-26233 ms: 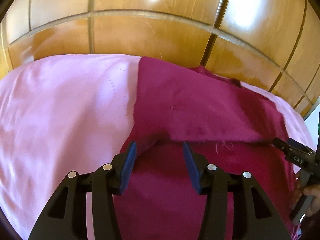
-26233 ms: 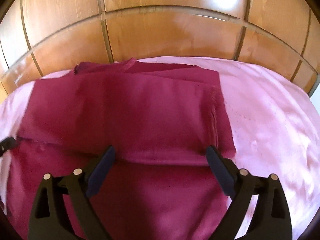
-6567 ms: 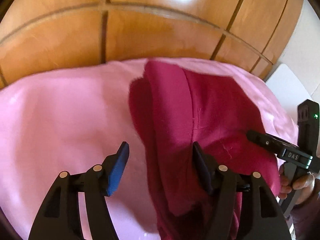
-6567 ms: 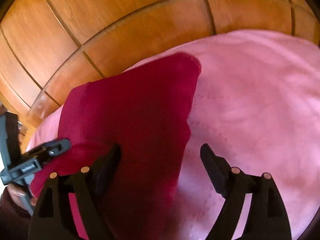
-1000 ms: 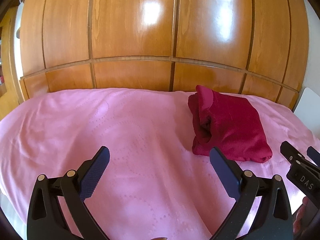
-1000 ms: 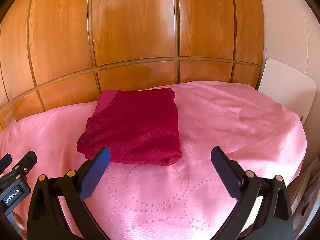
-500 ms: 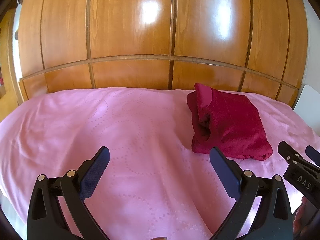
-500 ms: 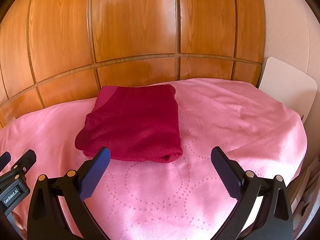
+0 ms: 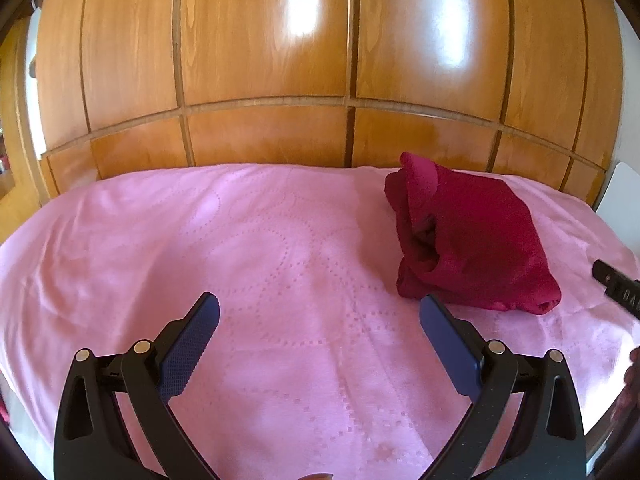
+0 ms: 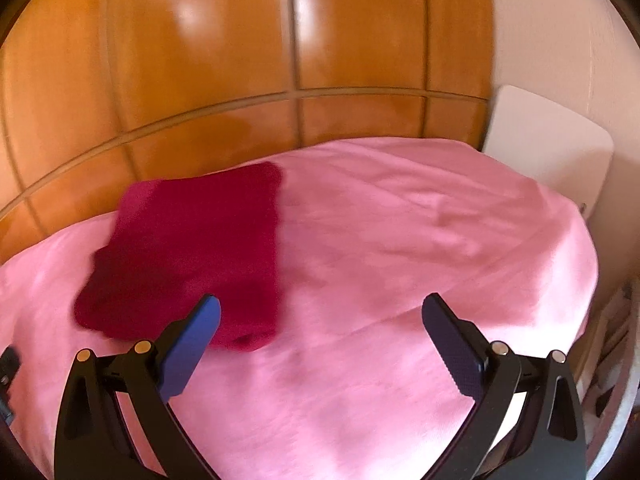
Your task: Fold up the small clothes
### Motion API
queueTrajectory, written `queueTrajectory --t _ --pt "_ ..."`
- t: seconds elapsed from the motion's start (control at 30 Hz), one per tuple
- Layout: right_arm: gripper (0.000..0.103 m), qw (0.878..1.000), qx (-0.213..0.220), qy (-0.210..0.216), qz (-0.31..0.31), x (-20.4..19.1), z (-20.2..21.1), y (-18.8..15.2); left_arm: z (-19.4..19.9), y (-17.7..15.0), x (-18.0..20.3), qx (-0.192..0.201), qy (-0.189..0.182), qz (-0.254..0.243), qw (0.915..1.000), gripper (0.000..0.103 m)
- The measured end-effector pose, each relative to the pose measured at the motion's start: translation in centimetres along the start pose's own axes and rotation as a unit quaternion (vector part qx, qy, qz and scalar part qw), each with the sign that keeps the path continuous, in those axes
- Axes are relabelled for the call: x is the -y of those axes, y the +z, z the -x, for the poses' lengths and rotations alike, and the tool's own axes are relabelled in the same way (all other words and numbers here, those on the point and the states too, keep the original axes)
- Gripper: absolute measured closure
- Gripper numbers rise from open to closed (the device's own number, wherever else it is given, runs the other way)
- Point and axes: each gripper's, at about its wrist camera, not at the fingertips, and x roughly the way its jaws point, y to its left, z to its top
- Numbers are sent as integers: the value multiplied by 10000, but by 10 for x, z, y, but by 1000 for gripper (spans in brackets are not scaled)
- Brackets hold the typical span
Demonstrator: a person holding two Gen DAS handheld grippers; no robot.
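Glossy wood panels [image 9: 264, 40], matt pink cloth bedspread [image 9: 280, 248]

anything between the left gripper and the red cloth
Nothing: in the left wrist view only bare pink bedspread separates the open left hand-held gripper from the folded cloth.

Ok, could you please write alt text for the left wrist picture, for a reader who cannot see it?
A dark red cloth, folded into a thick bundle, lies on a pink bedcover in front of a wooden wardrobe. The open left gripper holds nothing, its black arms and blue fingers low in the picture.
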Motion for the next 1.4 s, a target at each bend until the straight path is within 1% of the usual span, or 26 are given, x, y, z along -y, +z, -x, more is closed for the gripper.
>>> queueTrajectory --t 0.13,0.3,0.43,0.6,0.73,0.8,0.93,1.17,1.27,1.4 --pt "2 9993 -215 -282 -133 27 -25 8 -6 -3 -2 -63 38 8 10000 4" --pt "2 9972 -540 -473 -201 51 -61 15 -11 -5 -5 -140 70 12 9999 4" --pt "2 9946 -852 -494 -323 71 -97 24 -16 -6 -7 -190 111 17 9998 4" --pt "2 9915 -1040 -690 -369 89 -138 34 -24 -7 -10 -264 154 -11 9995 4" --pt "2 9862 -1463 -616 -476 103 -175 34 -30 -7 -12 -325 206 -36 9993 4" --pt "2 9870 -1434 -637 -339 102 -181 34 -34 -7 -14 -362 238 -34 9991 4" --pt "2 9873 -1384 -753 -227 99 -178 33 -41 -8 -18 -428 266 10 9987 4" --pt "2 9872 -1380 -765 -224 96 -180 33 -56 -11 -26 -566 272 31 9980 4" --pt "2 9873 -1389 -729 -249 95 -184 36 -71 -14 -30 -719 306 -29 9969 4" --pt "2 9873 -1389 -732 -248 97 -184 37 -90 -17 -37 -938 350 53 9950 4"
